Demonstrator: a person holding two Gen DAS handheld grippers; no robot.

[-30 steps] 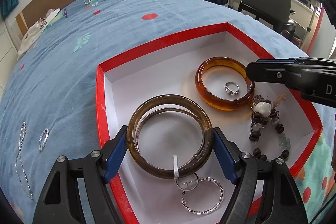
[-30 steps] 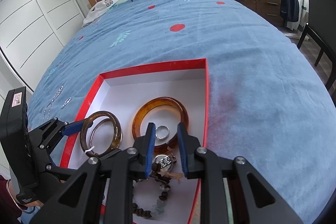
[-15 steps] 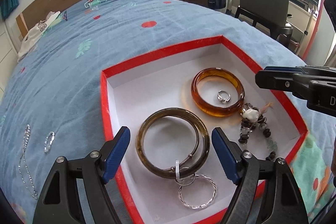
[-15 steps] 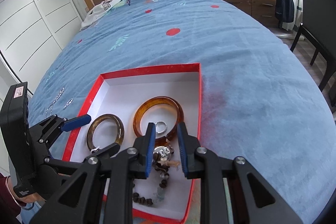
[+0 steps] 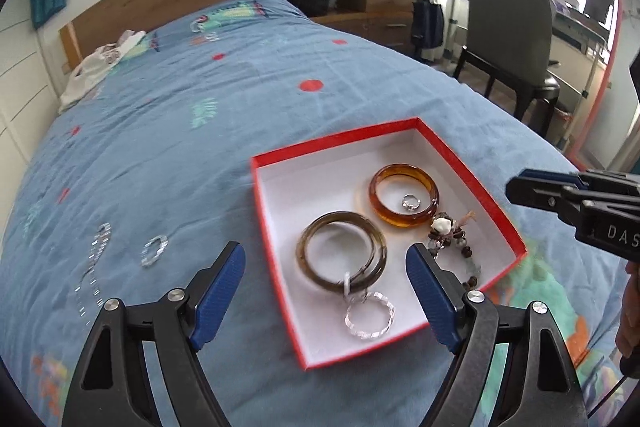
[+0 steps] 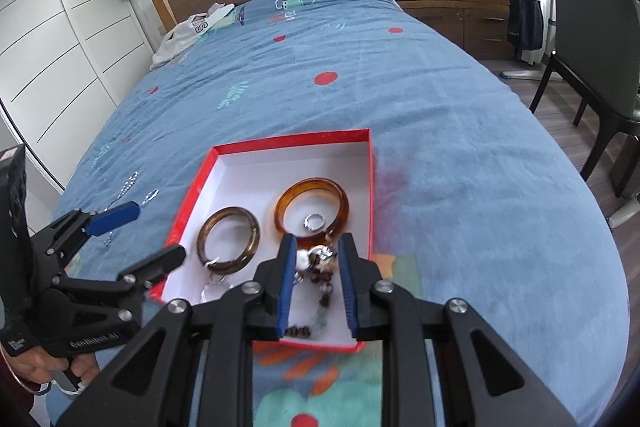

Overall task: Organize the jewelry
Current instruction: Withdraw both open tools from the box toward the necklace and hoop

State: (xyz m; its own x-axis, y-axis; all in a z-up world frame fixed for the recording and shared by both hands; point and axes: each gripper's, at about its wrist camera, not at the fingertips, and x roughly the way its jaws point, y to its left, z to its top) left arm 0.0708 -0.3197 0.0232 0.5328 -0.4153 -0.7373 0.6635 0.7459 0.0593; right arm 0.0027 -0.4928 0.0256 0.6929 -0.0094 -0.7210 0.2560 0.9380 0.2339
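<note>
Leftmost, a silver chain [image 5: 93,269] and small bracelet [image 5: 154,250] lie on the blue bedspread [image 5: 168,155]. At lower centre the left gripper [image 5: 325,291] has just been widening its jaws, nothing between them, above the red box [image 5: 276,267] holding a dark bangle [image 5: 341,257], amber bangle [image 5: 404,201] and beads [image 5: 448,239]. At right, the right gripper [image 6: 317,281] hovers, jaws nearly together and empty.

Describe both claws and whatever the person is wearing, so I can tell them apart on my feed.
Both claws are alike: the left claw and right claw have black angular frames, silver screws and ribbed blue pads. White lettering marks each body. A dark red sleeve and thin bracelet show at the left hand.
</note>
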